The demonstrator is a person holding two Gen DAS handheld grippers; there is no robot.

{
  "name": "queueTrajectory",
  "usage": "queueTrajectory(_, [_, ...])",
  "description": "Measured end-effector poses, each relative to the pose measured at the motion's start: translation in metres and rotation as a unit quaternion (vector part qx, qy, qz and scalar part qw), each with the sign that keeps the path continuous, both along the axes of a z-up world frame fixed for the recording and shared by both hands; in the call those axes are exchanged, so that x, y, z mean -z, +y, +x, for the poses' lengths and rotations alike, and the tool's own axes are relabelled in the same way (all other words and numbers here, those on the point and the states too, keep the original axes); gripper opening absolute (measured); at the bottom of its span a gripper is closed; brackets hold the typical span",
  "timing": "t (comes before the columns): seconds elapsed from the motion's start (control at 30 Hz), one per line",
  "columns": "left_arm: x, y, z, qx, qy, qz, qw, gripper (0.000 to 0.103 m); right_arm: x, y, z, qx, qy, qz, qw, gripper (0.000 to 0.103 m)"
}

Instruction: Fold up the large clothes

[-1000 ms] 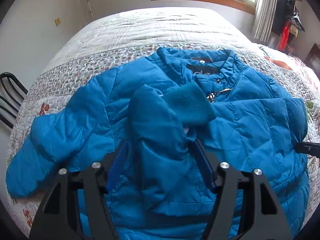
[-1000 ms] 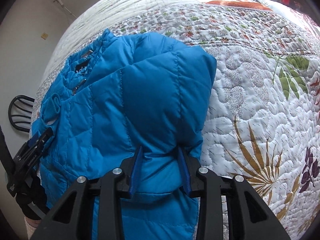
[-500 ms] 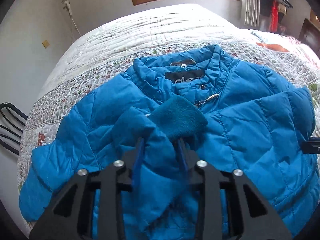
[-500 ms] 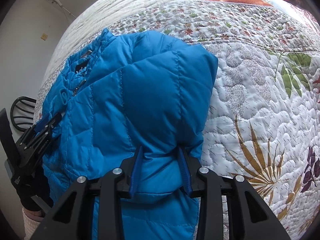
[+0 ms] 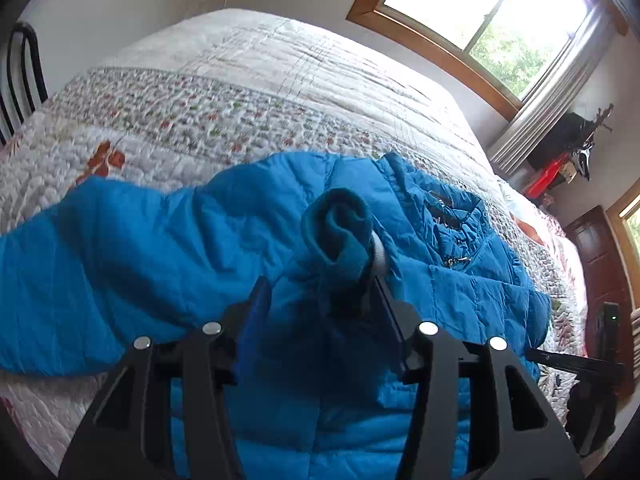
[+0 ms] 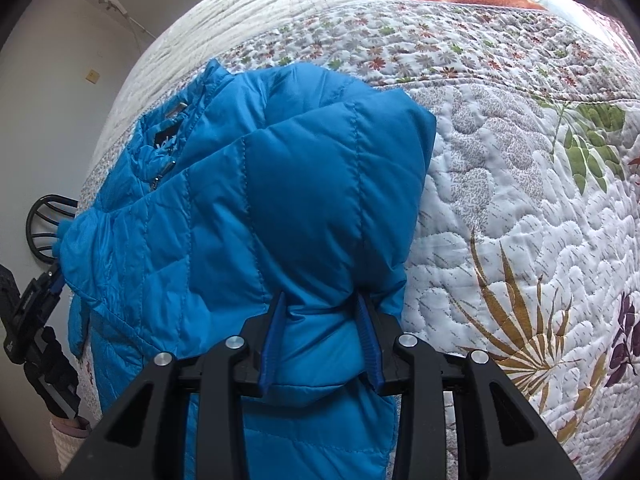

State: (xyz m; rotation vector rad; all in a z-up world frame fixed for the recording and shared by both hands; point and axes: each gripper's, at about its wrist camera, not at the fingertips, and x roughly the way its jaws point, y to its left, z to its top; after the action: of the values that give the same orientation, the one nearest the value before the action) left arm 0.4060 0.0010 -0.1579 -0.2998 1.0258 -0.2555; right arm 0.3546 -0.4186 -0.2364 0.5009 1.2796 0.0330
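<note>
Bright blue quilted puffer jacket [image 5: 140, 256] lies spread across the bed's white quilted floral bedspread [image 5: 224, 92], front up, collar toward the far side of the bed. In the left wrist view the collar, dark label and metal zip pull [image 5: 458, 260] sit right of centre.

Your left gripper [image 5: 320, 300]: the jaws stand fairly wide, and the jacket sleeve is bunched between them. The teal fleece cuff [image 5: 338, 228] curls up just beyond the fingertips, a strip of white lining showing at its right edge. The right finger touches the cuff; the left finger has a thin gap beside it. You cannot tell from this view whether the fabric is actually pinched, so the grip stays uncertain.

Your right gripper [image 6: 320, 332]: the jaws are closed on a fold of the jacket's other sleeve. The blue finger pads [image 6: 272, 336] press into the padded fabric from both sides, with a creased band drawn tight between them. Beyond the grip, that sleeve lies doubled over the jacket body, its rounded fold near the right edge of the garment. Bare bedspread with leaf prints lies to the right.

In the right wrist view your left gripper shows at the far left, by the jacket's left edge. A black metal chair back [image 6: 44, 224] stands beyond it, beside the bed. A wood-framed window [image 5: 472, 12] is on the far wall.
</note>
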Motion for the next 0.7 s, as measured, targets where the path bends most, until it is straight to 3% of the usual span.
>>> queueTrajectory(0.2, [0.023, 0.012, -0.008, -0.014, 0.029, -0.079, 0.9963, 0.057, -0.003, 0.008, 0.002, -0.004, 0.003, -0.017, 1.000, 0.038])
queueTrajectory(0.3, [0.019, 0.025, -0.022, -0.071, 0.025, -0.060, 0.9954, 0.058, -0.005, 0.010, 0.001, -0.008, 0.001, -0.019, 1.000, 0.038])
queueTrajectory(0.37, [0.014, 0.035, -0.034, -0.080, 0.016, -0.063, 0.9947, 0.058, -0.004, 0.008, 0.000, -0.010, -0.001, -0.015, 1.000, 0.038])
queueTrajectory(0.67, [0.024, 0.004, -0.016, -0.029, 0.040, -0.062, 0.9969, 0.061, -0.002, 0.017, 0.005, -0.014, 0.002, -0.035, 0.999, 0.042])
queueTrajectory(0.7, [0.028, -0.002, -0.012, -0.029, 0.043, -0.061, 0.9968, 0.057, -0.002, 0.018, 0.006, -0.016, 0.003, -0.036, 0.999, 0.042])
